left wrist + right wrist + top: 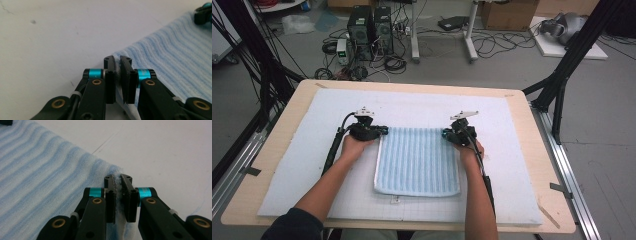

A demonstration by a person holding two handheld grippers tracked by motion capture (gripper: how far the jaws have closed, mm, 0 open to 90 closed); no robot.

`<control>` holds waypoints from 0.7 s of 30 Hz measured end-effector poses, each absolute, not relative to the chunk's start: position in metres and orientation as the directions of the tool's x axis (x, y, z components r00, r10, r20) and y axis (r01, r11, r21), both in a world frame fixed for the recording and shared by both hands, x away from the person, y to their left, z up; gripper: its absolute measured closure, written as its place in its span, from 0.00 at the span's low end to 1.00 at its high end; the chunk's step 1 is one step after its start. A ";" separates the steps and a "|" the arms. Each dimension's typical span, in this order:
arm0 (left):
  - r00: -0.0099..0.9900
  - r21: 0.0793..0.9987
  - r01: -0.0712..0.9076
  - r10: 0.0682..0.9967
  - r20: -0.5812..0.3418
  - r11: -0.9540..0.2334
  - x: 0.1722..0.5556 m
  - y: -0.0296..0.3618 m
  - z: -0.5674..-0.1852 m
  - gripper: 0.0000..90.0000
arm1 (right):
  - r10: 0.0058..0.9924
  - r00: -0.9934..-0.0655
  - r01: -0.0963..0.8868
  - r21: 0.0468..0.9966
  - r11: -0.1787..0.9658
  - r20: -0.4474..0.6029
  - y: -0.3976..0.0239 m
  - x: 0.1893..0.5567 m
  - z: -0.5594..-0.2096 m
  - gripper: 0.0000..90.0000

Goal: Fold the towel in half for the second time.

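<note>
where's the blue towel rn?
High view: the blue towel lies flat mid-table on the white mat, between the hands, with the left tongs and right tongs pinching its two far corners.

- The high view is evenly and softly lit from above; only faint shadows are cast on the white mat (pixel 422 107) beside the forearms.
- No glare is seen on the mat, though its pale surface is rendered slightly washed out.
- The high view is somewhat soft and low in detail, and the desk (pixel 277 145) edges are bowed slightly.
- In both gripper views the towel (pixel 37 182) ribs are sharp nearby, while the far background is blurred.
</note>
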State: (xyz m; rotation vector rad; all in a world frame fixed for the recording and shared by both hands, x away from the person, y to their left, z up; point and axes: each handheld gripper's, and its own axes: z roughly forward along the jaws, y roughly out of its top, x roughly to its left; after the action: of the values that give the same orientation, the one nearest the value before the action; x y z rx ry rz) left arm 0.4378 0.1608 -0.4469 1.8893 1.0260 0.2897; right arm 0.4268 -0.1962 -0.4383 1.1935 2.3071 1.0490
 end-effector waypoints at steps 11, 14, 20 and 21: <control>0.648 0.852 0.485 0.735 -0.200 -0.196 0.446 0.163 -0.433 0.94 | 0.827 -0.557 0.530 0.799 0.285 0.075 -0.208 0.427 -0.432 0.92; 0.650 0.854 0.487 0.730 -0.213 -0.184 0.443 0.165 -0.430 0.94 | 0.823 -0.564 0.514 0.807 0.291 0.063 -0.207 0.423 -0.428 0.92; 0.681 0.874 0.448 0.705 -0.197 -0.189 0.432 0.164 -0.415 0.94 | 0.820 -0.568 0.493 0.827 0.269 0.072 -0.211 0.412 -0.422 0.92; 0.687 0.879 0.438 0.701 -0.191 -0.190 0.430 0.163 -0.412 0.94 | 0.818 -0.570 0.483 0.834 0.267 0.068 -0.212 0.409 -0.421 0.92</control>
State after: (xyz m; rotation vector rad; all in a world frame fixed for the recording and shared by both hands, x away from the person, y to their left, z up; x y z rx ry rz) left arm 0.4299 0.1633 -0.4124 1.8276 0.8996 0.3066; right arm 0.4090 -0.2119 -0.4211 1.1827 2.1674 1.2192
